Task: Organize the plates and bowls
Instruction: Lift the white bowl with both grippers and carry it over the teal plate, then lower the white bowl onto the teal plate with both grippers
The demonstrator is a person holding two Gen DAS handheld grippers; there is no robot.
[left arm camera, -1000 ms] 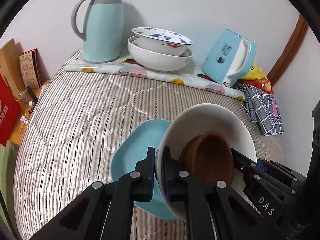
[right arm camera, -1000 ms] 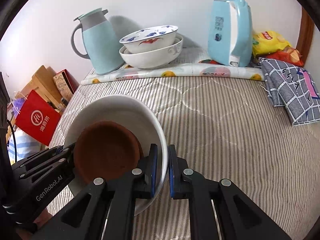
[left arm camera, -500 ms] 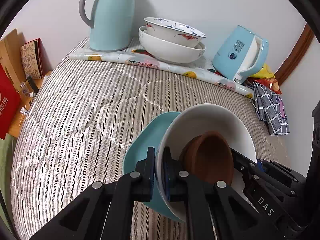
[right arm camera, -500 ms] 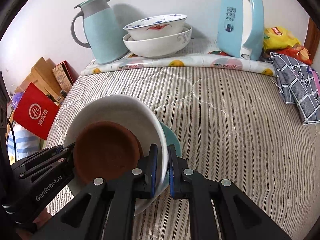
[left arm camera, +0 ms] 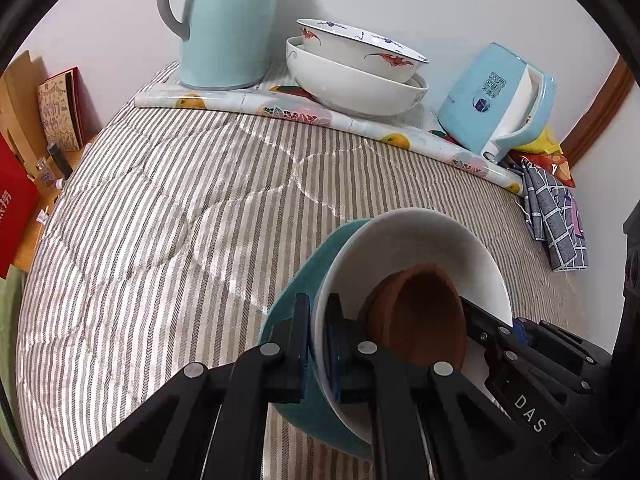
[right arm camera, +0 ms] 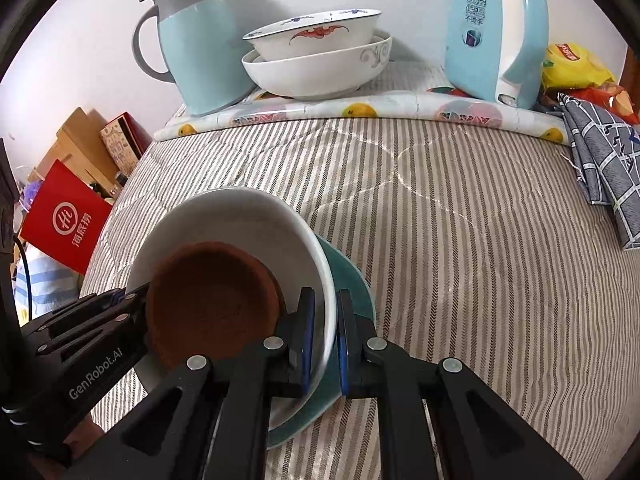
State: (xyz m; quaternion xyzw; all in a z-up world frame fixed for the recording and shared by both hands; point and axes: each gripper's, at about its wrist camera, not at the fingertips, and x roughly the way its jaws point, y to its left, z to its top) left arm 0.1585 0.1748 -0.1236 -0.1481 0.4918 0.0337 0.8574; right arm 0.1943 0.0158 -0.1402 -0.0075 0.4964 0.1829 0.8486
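Note:
A white bowl (left arm camera: pixel 420 240) (right arm camera: pixel 240 220) holds a brown dish (left arm camera: pixel 420 316) (right arm camera: pixel 212 296) and sits on a teal plate (left arm camera: pixel 296 300) (right arm camera: pixel 348 280). My left gripper (left arm camera: pixel 318 336) is shut on the near left rims of the plate and bowl. My right gripper (right arm camera: pixel 323 332) is shut on their right rims. The stack is held over the striped bedcover (left arm camera: pixel 160 220) (right arm camera: pixel 460 220). Two nested white bowls (left arm camera: pixel 356 72) (right arm camera: pixel 316 56), the upper with red and blue patterns, stand at the back on a fruit-print mat (left arm camera: pixel 320 114) (right arm camera: pixel 400 110).
A light blue thermos jug (left arm camera: pixel 228 20) (right arm camera: pixel 196 48) stands left of the nested bowls, a light blue kettle (left arm camera: pixel 496 104) (right arm camera: pixel 496 32) to their right. A checked cloth (left arm camera: pixel 556 216) (right arm camera: pixel 604 160) and snack bags (right arm camera: pixel 576 68) lie at far right. Boxes and a red bag (right arm camera: pixel 66 216) sit beyond the left edge.
Both grippers have carried the stack forward toward the nested bowls, which now look larger and nearer. The grip on the stack is unchanged.

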